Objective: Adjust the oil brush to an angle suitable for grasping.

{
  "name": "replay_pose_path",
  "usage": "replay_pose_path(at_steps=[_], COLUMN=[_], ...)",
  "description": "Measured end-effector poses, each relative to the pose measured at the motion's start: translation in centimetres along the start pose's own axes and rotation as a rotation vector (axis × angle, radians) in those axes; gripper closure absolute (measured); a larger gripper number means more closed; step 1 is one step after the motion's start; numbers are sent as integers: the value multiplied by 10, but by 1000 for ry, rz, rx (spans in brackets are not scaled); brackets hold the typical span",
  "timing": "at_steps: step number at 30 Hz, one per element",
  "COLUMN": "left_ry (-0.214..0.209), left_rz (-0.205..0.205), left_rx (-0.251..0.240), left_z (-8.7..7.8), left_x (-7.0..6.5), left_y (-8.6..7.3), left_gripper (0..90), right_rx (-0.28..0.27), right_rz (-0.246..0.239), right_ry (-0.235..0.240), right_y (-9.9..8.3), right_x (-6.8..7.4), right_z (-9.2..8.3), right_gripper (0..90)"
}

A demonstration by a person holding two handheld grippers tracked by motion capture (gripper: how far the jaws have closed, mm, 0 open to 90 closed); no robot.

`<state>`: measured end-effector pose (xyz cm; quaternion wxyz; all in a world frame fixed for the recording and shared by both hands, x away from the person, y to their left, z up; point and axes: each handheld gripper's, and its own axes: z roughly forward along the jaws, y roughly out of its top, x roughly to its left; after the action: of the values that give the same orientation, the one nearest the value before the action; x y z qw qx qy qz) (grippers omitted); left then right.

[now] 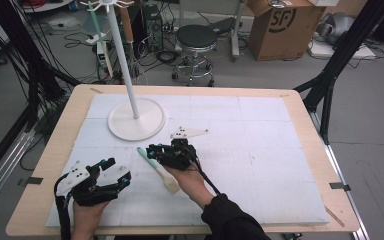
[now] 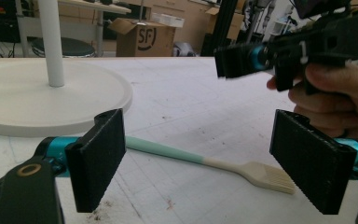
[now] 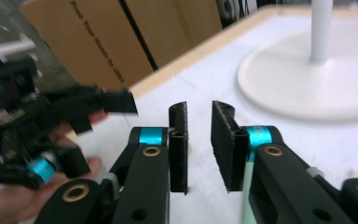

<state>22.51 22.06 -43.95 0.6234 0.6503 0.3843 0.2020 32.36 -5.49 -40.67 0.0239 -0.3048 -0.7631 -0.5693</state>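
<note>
Brush [image 1: 157,168] pickup is in its opening stage, with nothing yet lifted. The brush lies flat on the white surface [image 1: 260,150], just in front of the stand base [image 1: 136,119], its mint handle toward the base and its pale bristles pointing away from it. The right gripper [image 1: 152,150] sits low over the handle end nearest the base, its jaws narrowed to a slim gap; in the right gripper view [image 3: 199,147] a strip of mint shows beside the right-hand jaw, not clearly between the two, so the handle does not look clamped. The left gripper [image 1: 117,170] waits to the left of the brush, farther from the base, jaws released and wide, holding nothing; in the left gripper view [image 2: 209,158] the brush [image 2: 205,162] lies across the gap beyond them. Judging by the layout, the grasp itself is unfinished, and lifting the brush and carrying it, probably up to the hooks at the top of the stand pole [image 1: 124,60], all remains to be done.
</note>
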Motion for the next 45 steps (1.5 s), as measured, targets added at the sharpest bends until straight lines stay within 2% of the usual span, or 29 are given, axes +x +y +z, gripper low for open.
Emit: replay_pose_path(at_steps=[3,4,9,12,15,17,22,26,27,36,42,45], left_ry=[3,2,4,3,3,3,3,2,3,-2,0,-1], left_rz=[2,2,2,4,1,0,0,3,3,3,4,4], left_rx=[-2,-2,-2,-3,-4,-4,-4,-3,-3,1,1,2], left_z=[0,-1,-1,-1,-1,-1,-1,-1,-1,0,0,0], left_x=[0,0,0,0,0,0,0,0,0,-1,-1,-1], left_y=[0,0,0,0,0,0,0,0,0,0,0,0], left_gripper=[188,188,188,188,188,188,188,188,188,188,188,188], right_rx=[51,81,197,233,271,293,304,321,313,366,382,390], right_rz=[21,22,76,64,98,140,172,216,213,322,317,294], right_ry=[-4,-15,-4,-5,-6,7,14,27,25,19,15,7], right_y=[-7,-9,-20,-26,-30,-33,-36,-39,-39,-40,-39,-37], right_x=[-1,-1,-5,-5,-10,-14,-18,-22,-23,-35,-39,-41], right_z=[4,6,17,23,28,30,33,34,34,33,32,30], right_gripper=[877,882,898,898,899,899,899,899,899,899,900,900])
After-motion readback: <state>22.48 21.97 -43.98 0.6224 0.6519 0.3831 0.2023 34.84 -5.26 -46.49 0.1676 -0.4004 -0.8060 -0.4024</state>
